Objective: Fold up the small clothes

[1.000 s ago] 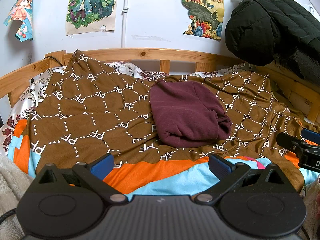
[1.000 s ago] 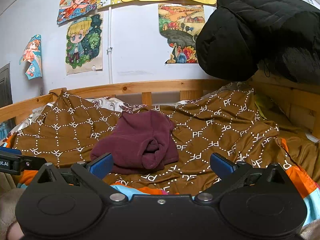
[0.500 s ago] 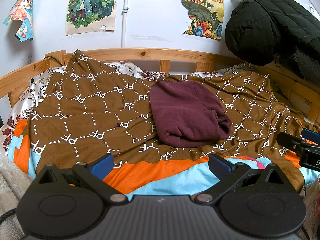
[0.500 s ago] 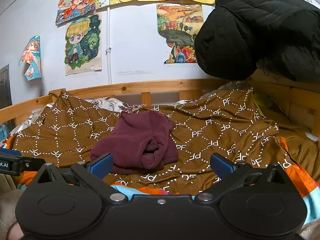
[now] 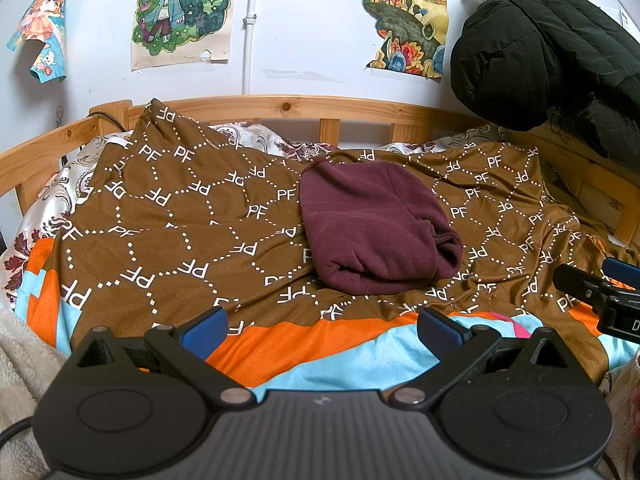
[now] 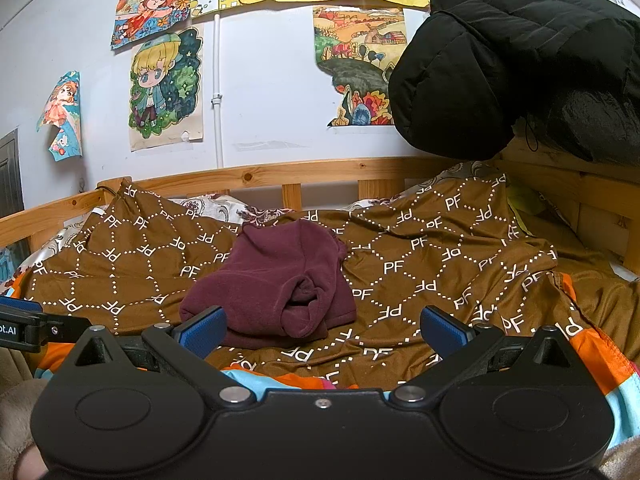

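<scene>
The maroon garment [image 5: 376, 232] lies folded into a compact bundle at the centre of the left wrist frame, on the brown patterned cover [image 5: 180, 220]; in the right wrist view it sits just left of centre [image 6: 276, 284], a rolled end facing the camera. What kind of clothing it is cannot be told from the bundle.

The left gripper [image 5: 320, 328] fills the bottom of its frame, its 2 blue-padded fingers spread wide with nothing between them, well short of the garment. The right gripper [image 6: 322, 326] is likewise spread and empty at the bottom of its frame; its left pad overlaps the bundle's near edge in the picture, and whether they touch cannot be told.

Each gripper appears in the other's view only as a piece cut off by the frame edge. A black jacket [image 6: 520, 60] at the upper right covers part of the wooden bed rail [image 6: 320, 168] and is itself cropped.
</scene>
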The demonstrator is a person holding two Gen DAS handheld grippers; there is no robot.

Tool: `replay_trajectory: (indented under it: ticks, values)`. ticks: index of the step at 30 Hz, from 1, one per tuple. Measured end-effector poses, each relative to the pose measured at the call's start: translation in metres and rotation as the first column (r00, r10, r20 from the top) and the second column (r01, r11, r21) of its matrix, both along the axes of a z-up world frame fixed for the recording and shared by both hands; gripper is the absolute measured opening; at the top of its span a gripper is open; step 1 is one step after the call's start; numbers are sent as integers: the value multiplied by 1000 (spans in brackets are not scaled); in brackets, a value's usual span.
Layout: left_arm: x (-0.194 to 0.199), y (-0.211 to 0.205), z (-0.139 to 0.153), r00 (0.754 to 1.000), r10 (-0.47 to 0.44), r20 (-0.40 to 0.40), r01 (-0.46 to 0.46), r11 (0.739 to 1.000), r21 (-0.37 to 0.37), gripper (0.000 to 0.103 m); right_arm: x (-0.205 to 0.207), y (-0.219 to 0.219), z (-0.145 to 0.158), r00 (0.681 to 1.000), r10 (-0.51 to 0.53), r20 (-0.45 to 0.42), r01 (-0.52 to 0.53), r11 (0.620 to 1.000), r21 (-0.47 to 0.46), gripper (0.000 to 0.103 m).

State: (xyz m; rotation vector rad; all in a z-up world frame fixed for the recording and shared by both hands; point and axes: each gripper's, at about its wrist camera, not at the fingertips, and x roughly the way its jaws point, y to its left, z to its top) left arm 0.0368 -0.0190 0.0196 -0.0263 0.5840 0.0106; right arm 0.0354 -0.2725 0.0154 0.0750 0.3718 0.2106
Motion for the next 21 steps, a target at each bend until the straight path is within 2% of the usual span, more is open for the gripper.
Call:
replay_trajectory:
  ticks: [21]
  values:
    - [0, -1, 0, 1000, 2, -1, -2, 1000, 0, 102, 0, 0, -2, 1000, -7, -5, 7, 1000, 5, 102]
